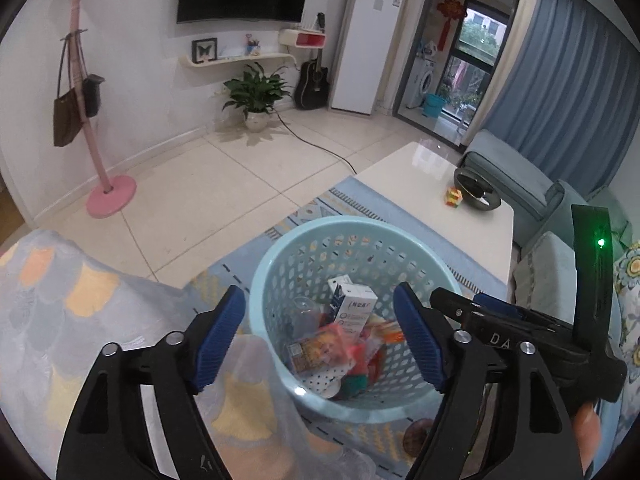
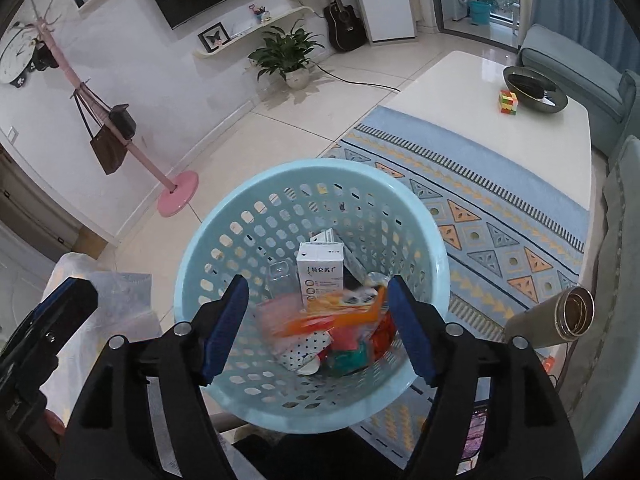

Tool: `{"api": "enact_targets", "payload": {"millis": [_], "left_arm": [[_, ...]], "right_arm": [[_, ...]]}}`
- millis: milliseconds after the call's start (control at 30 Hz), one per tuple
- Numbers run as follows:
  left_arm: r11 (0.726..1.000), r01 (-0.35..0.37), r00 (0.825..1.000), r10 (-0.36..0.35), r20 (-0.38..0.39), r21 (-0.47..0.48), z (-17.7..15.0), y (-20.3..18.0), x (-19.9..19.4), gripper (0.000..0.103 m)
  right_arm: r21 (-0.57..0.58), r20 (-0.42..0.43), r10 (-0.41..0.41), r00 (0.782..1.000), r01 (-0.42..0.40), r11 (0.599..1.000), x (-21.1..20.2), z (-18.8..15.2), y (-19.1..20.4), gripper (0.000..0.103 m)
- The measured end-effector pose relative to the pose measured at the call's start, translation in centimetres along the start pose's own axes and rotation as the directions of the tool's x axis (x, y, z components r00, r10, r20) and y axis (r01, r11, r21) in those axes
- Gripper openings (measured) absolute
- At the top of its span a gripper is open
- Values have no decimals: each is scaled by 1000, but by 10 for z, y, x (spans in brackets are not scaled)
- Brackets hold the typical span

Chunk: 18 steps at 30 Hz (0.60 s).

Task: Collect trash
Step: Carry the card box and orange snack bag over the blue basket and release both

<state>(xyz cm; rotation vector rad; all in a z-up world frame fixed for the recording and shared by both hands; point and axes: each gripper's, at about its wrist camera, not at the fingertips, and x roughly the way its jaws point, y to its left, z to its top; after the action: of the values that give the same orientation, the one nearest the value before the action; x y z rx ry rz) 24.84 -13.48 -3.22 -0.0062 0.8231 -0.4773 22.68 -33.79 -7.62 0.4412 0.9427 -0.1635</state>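
Note:
A light blue perforated basket (image 1: pixel 276 276) (image 2: pixel 208 240) stands on the patterned rug below both grippers. It holds a white carton (image 1: pixel 354 306) (image 2: pixel 321 276), a clear cup (image 2: pixel 280 276), a polka-dot paper cup (image 2: pixel 304 350) and colourful wrappers (image 1: pixel 320 350). An orange wrapper (image 2: pixel 328 316) is blurred in the basket between my right fingers. My left gripper (image 1: pixel 320 340) is open and empty above the basket. My right gripper (image 2: pixel 316 324) is open above the basket; its body shows in the left wrist view (image 1: pixel 520 328).
A white coffee table (image 2: pixel 460 96) holds a coloured cube (image 2: pixel 508 102) and a dark bowl (image 2: pixel 534 90). A blanket (image 1: pixel 80 320) lies at left. A metal flask (image 2: pixel 560 316) lies at right. A pink coat stand (image 1: pixel 108 192), plant (image 1: pixel 256 96) and sofa (image 1: pixel 520 176) stand around.

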Motion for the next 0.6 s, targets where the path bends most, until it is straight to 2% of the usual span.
{"api": "enact_targets", "payload": {"millis": [67,367,467,600], "left_arm": [[1000,12,1000,-11,11,-8,0,1,-9,83],[1000,3,993,-2,117,-11,-14,6,-77,85],[999,20,989,-15,147,-34,-22,14,-104,87],[999,-4,982,14,189,-53,-36,24,-138,87]], "right_arm": [[-6,7,4,1000,-4,1000,-6,-2,2,69],[-116,81,19,997,-10,993,-59,-21,41,73],[-149,106,43,993,-27,988,-80,-30,57,74],[-187,125,76,989,-52,981,-101,-40,74,74]]}}
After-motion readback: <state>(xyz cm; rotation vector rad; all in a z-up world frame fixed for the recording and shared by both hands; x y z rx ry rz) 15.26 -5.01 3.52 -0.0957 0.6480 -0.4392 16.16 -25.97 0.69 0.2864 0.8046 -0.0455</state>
